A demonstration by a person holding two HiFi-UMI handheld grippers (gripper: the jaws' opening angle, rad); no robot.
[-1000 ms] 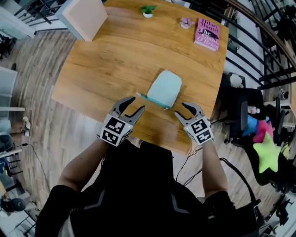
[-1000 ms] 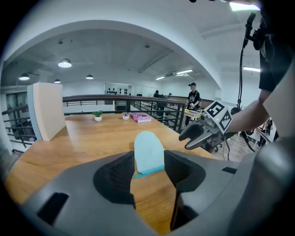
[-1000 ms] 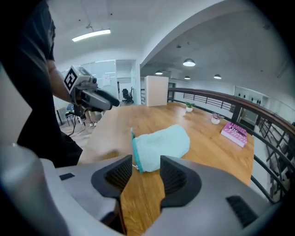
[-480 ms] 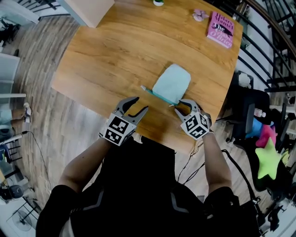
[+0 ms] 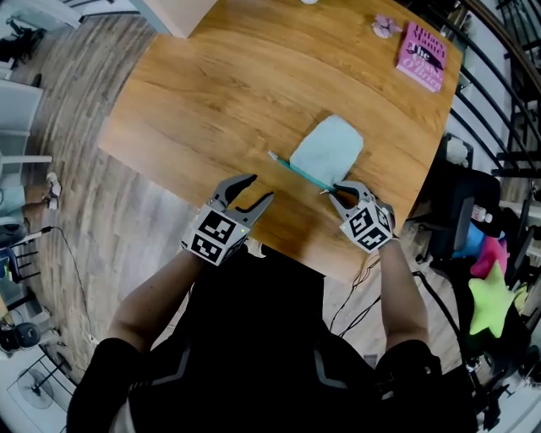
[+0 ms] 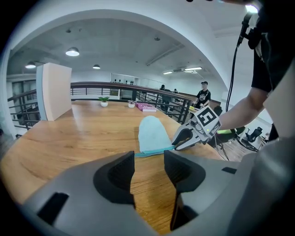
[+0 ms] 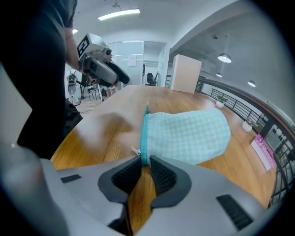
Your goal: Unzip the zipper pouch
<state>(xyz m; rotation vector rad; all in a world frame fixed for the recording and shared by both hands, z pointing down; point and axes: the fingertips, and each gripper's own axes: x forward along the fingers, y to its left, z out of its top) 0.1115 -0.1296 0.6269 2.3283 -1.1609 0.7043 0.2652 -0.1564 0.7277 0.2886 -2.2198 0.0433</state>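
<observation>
One pouch point(image 5: 327, 150), pale green with a teal zipper point(image 5: 297, 169) along its near edge, lies flat on the wooden worktop point(image 5: 211, 93), towards the near right side. It is the only pouch in view, and the zipper is shut along the stretch that shows.

Two grippers are in play. The right gripper point(image 5: 338, 191) sits at the right end of the zipper. In the right gripper view its fingers point(image 7: 162, 175) are drawn close together, pinching that end of the zipper edge, with the small white pull tab point(image 7: 134, 150) just to the left of them. The left gripper point(image 5: 254, 191) hovers over bare wood, near the left end of the zipper but not touching the pouch. In the left gripper view its fingers point(image 6: 119, 173) are spread apart with only worktop between them.

At the far side of the worktop lie one pink book point(image 5: 429, 56) and one small pink item point(image 5: 387, 25) beside it. One potted plant point(image 6: 104, 100) and one tall white box point(image 6: 54, 91) also stand there, well apart from the pouch.
</observation>
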